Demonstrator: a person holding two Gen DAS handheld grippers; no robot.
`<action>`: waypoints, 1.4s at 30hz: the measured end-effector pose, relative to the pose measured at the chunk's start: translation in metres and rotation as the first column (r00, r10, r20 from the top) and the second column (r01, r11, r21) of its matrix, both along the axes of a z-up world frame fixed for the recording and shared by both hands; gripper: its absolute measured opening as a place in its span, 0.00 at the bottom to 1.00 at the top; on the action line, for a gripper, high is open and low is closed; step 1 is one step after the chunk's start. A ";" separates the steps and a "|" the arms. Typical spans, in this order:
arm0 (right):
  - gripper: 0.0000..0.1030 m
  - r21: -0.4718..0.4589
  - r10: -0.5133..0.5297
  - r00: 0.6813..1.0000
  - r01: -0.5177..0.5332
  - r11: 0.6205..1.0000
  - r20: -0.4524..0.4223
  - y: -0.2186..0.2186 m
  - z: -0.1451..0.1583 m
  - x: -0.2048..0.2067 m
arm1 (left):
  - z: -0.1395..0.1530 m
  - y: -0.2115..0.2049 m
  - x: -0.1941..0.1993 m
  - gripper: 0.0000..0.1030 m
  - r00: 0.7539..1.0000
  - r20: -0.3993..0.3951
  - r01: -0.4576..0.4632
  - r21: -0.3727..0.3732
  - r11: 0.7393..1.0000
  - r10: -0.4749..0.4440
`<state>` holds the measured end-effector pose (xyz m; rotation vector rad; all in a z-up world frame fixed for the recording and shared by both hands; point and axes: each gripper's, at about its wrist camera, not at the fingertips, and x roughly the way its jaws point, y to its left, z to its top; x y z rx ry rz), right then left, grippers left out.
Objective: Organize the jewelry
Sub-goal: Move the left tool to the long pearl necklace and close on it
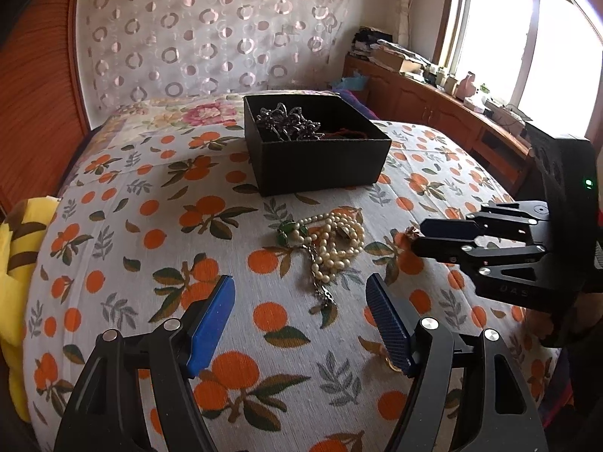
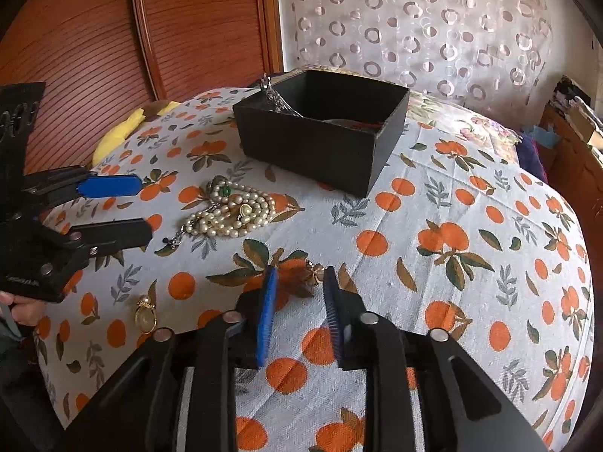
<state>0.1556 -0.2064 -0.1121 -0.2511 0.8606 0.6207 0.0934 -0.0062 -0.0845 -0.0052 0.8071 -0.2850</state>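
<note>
An open black box point(image 1: 320, 158) sits on the orange-print bed cover and holds a dark silver chain point(image 1: 288, 122); it also shows in the right wrist view point(image 2: 316, 147). A pile of pearl necklaces with a green bead point(image 1: 331, 241) lies in front of it, seen too in the right wrist view point(image 2: 231, 213). My left gripper point(image 1: 299, 293) is open, just short of the pile. My right gripper point(image 2: 299, 275) is open a little, with a small gold piece point(image 2: 314, 273) lying between its fingertips. It shows at the right in the left wrist view point(image 1: 424, 235). A gold ring point(image 2: 145, 316) lies to the left.
A yellow plush toy point(image 1: 19, 263) lies at the bed's left edge. A wooden cabinet point(image 1: 452, 113) with clutter runs under the window at the right. A patterned curtain point(image 1: 211, 30) hangs behind the bed, and a wooden wardrobe point(image 2: 169, 19) stands beside it.
</note>
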 end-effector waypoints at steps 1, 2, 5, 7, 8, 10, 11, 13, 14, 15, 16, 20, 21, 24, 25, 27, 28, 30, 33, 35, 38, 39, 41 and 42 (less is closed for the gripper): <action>0.27 -0.010 -0.004 1.000 0.004 1.000 -0.001 0.002 -0.001 0.002 | 0.000 0.000 -0.001 0.67 1.000 0.002 -0.001 0.000 1.000 0.001; 0.27 -0.020 -0.007 1.000 0.007 1.000 0.003 0.003 -0.002 0.003 | 0.001 0.000 -0.001 0.67 1.000 0.005 -0.001 0.001 1.000 0.001; 0.24 -0.036 0.003 1.000 -0.003 0.999 0.009 0.007 -0.003 0.008 | 0.002 0.002 0.000 0.59 1.000 0.012 0.006 -0.006 1.000 -0.006; 0.16 -0.036 0.002 1.000 -0.002 0.999 0.009 0.006 -0.003 0.010 | 0.001 0.005 0.004 0.52 1.000 -0.002 0.013 -0.033 0.999 -0.013; 0.16 -0.032 0.002 1.000 -0.002 0.999 0.007 0.005 -0.003 0.010 | 0.001 0.006 0.007 0.47 1.000 -0.006 0.015 -0.043 0.999 -0.016; 0.16 -0.030 0.001 1.000 -0.001 1.000 0.006 0.005 -0.004 0.010 | 0.001 0.005 0.014 0.43 1.000 -0.014 0.017 -0.045 0.999 -0.017; 0.16 -0.032 0.002 1.000 -0.002 0.999 0.008 0.005 -0.004 0.010 | 0.001 0.004 0.017 0.41 1.000 -0.017 0.019 -0.045 0.999 -0.020; 0.16 -0.038 0.002 1.000 -0.002 0.999 0.012 0.004 -0.004 0.010 | 0.002 0.002 0.027 0.36 0.999 -0.023 0.028 -0.043 0.999 -0.029; 0.16 -0.041 0.002 1.000 -0.002 0.999 0.014 0.004 -0.004 0.009 | 0.003 -0.001 0.034 0.33 0.999 -0.026 0.035 -0.036 0.999 -0.036; 0.16 -0.044 0.002 1.000 -0.002 0.999 0.017 0.004 -0.004 0.009 | 0.003 -0.003 0.038 0.32 0.999 -0.027 0.041 -0.031 0.999 -0.042; 0.16 -0.046 0.002 1.000 -0.001 0.999 0.019 0.004 -0.004 0.009 | 0.004 -0.006 0.044 0.32 0.998 -0.030 0.051 -0.025 0.998 -0.052; 0.16 -0.049 0.002 1.000 -0.001 0.999 0.023 0.005 -0.004 0.008 | 0.001 -0.021 0.068 0.32 0.993 -0.062 0.099 0.011 0.995 -0.098; 0.16 -0.051 0.002 1.000 -0.001 0.999 0.025 0.005 -0.004 0.008 | -0.001 -0.023 0.074 0.32 0.992 -0.075 0.105 0.018 0.994 -0.103; 0.16 -0.051 0.001 1.000 0.000 0.999 0.025 0.007 -0.005 0.007 | -0.008 -0.029 0.089 0.32 0.987 -0.110 0.125 0.049 0.991 -0.119; 0.16 -0.049 0.001 1.000 0.000 0.999 0.024 0.007 -0.005 0.007 | -0.011 -0.031 0.092 0.32 0.985 -0.118 0.131 0.062 0.989 -0.123; 0.16 -0.048 0.000 1.000 0.001 0.999 0.024 0.007 -0.004 0.007 | -0.014 -0.032 0.099 0.33 0.983 -0.127 0.143 0.075 0.987 -0.133; 0.16 -0.049 0.000 1.000 0.001 0.999 0.025 0.008 -0.004 0.006 | -0.014 -0.032 0.100 0.33 0.982 -0.132 0.148 0.073 0.986 -0.137; 0.16 -0.049 0.000 1.000 0.002 0.999 0.025 0.008 -0.004 0.006 | -0.013 -0.031 0.102 0.33 0.979 -0.143 0.155 0.071 0.985 -0.143; 0.16 -0.047 -0.001 1.000 0.002 0.999 0.024 0.008 -0.004 0.006 | -0.012 -0.029 0.102 0.33 0.977 -0.151 0.160 0.074 0.984 -0.148; 0.16 -0.048 -0.001 1.000 0.002 0.999 0.025 0.008 -0.004 0.006 | -0.011 -0.025 0.102 0.32 0.978 -0.151 0.155 0.073 0.985 -0.143; 0.16 -0.048 -0.001 1.000 0.003 0.999 0.025 0.008 -0.004 0.006 | -0.008 -0.020 0.102 0.32 0.979 -0.148 0.150 0.068 0.986 -0.138; 0.16 -0.048 -0.001 1.000 0.003 0.999 0.025 0.008 -0.004 0.006 | -0.008 -0.019 0.103 0.32 0.979 -0.150 0.149 0.073 0.986 -0.137; 0.16 -0.048 -0.002 1.000 0.003 0.999 0.025 0.008 -0.004 0.006 | -0.010 -0.019 0.103 0.32 0.977 -0.160 0.156 0.088 0.984 -0.141; 0.16 -0.048 -0.002 1.000 0.003 0.999 0.025 0.008 -0.004 0.006 | -0.011 -0.020 0.103 0.32 0.975 -0.162 0.166 0.086 0.982 -0.151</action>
